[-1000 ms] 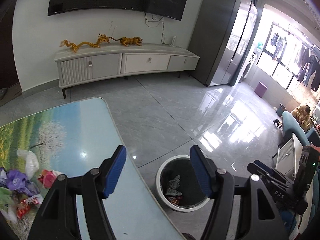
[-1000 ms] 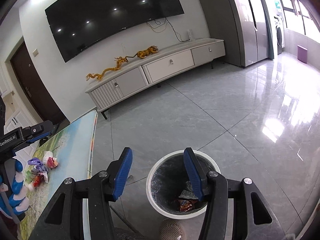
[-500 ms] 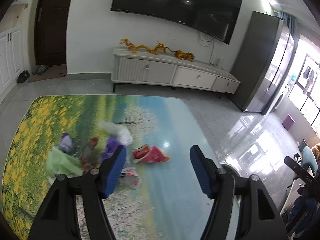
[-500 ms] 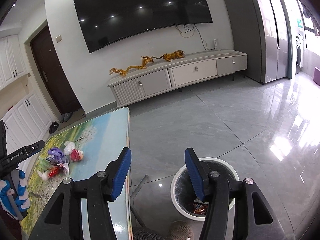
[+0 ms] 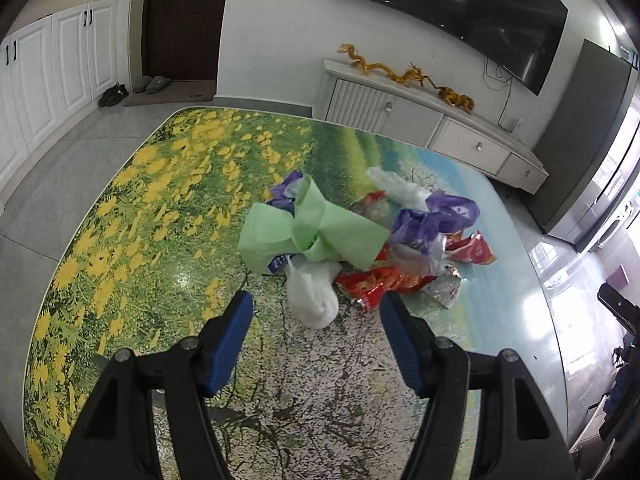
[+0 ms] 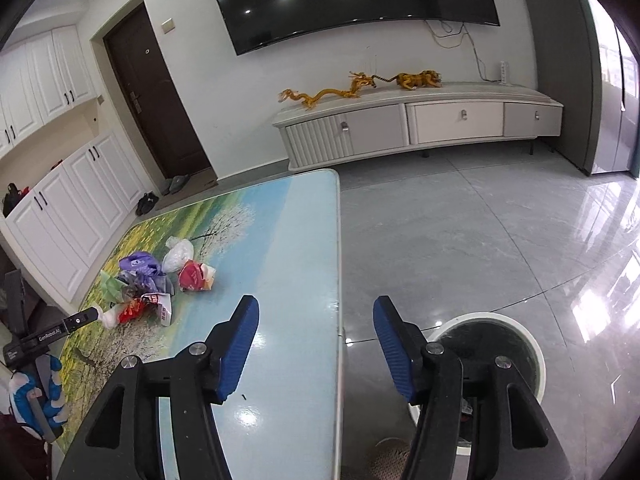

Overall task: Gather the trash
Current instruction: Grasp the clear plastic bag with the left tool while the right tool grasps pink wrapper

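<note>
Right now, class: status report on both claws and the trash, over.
Left claw open, nearing white bag. Right claw empty, jaws opening. Trash pile on table. Nothing blocking.

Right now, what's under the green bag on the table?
Under the green bag, a white bag, a blue-printed label and red snack wrappers stick out, with purple plastic behind it. Anything fully beneath is covered.
</note>
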`<state>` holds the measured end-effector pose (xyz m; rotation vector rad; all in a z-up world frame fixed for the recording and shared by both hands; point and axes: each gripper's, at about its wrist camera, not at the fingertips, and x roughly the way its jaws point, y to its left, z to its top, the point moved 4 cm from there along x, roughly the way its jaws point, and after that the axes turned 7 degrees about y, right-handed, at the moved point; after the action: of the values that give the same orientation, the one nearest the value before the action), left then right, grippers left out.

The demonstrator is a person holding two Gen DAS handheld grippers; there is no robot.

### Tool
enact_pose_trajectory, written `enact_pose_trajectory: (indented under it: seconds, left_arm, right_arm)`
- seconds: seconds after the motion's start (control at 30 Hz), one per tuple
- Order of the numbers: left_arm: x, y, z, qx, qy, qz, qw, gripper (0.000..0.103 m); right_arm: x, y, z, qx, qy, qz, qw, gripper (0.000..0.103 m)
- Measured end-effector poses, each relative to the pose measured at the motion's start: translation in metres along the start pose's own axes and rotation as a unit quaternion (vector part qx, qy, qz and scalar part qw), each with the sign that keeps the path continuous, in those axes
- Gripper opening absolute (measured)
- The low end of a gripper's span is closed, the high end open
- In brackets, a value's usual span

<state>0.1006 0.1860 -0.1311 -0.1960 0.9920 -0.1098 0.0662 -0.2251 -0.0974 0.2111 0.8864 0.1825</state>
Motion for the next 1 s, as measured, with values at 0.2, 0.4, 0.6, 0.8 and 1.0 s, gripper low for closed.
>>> enact_pose_trajectory:
  seconds: [0.2,0.4,0.6,0.8,1.0]
  left_arm:
    - [0.012,0.007,0.009,-0.017,0.001,0.002,0.9999,0.064]
    - [0.027,0.011,0.014,-0.031,0.015,0.000,0.9994,0.063]
    - [0.037,0.016,0.013,-0.043,0.026,-0.005,0.9987,0.054]
    - [0.041,0.018,0.012,-0.042,0.029,-0.007,0.9987,0.046]
    - [0.043,0.015,0.013,-0.036,0.026,-0.003,0.9990,0.036]
  right_arm:
    - [0.052,0.047,0.012,-0.063,0.041,0.054,0.996,0.058]
    - [0.102,0.095,0.027,-0.127,0.066,0.099,0.985,0.061]
    - [0.139,0.122,0.039,-0.173,0.078,0.132,0.973,0.062]
    - [0.166,0.127,0.045,-0.204,0.096,0.155,0.962,0.062]
    - [0.179,0.136,0.046,-0.204,0.112,0.179,0.956,0.062]
